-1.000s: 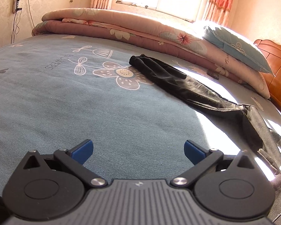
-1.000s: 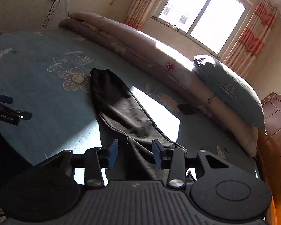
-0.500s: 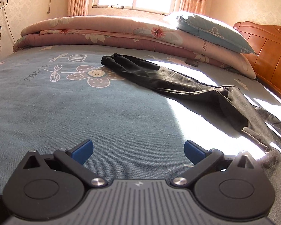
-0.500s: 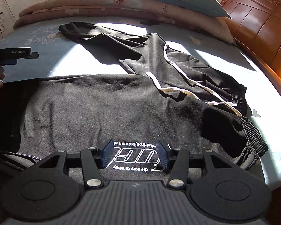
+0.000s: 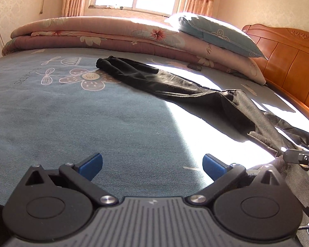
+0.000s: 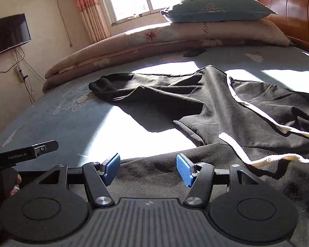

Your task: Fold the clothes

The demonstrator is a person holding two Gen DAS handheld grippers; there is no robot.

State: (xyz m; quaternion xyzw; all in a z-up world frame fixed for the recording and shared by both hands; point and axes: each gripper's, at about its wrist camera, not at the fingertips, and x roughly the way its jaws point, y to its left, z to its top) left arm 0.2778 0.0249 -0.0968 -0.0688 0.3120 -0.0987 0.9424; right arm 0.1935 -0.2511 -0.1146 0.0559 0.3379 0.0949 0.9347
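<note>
Your left gripper [image 5: 152, 164] gapes wide over bare blue sheet [image 5: 92, 123]; only the right view shows your right gripper [image 6: 148, 169] half-spread, empty, above black trousers [image 6: 226, 111] with a white drawstring [image 6: 247, 107].

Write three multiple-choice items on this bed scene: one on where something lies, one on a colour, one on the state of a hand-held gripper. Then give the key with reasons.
1. Where does the blue pillow rest?
A. on the folded floral quilt
B. on the black trousers
C. on the floor

2. What colour is the drawstring cord lying across the black trousers?
A. red
B. off-white
C. green

3. How is the left hand-held gripper set?
A. shut on the trousers
B. shut on the pillow
C. open, holding nothing

Key: 1 A, the pillow sits on top of the quilt near the wooden headboard. 2 B, the pale cord stands out against the dark cloth. 3 C, its blue pads are wide apart with only the blue bedsheet between them.
</note>
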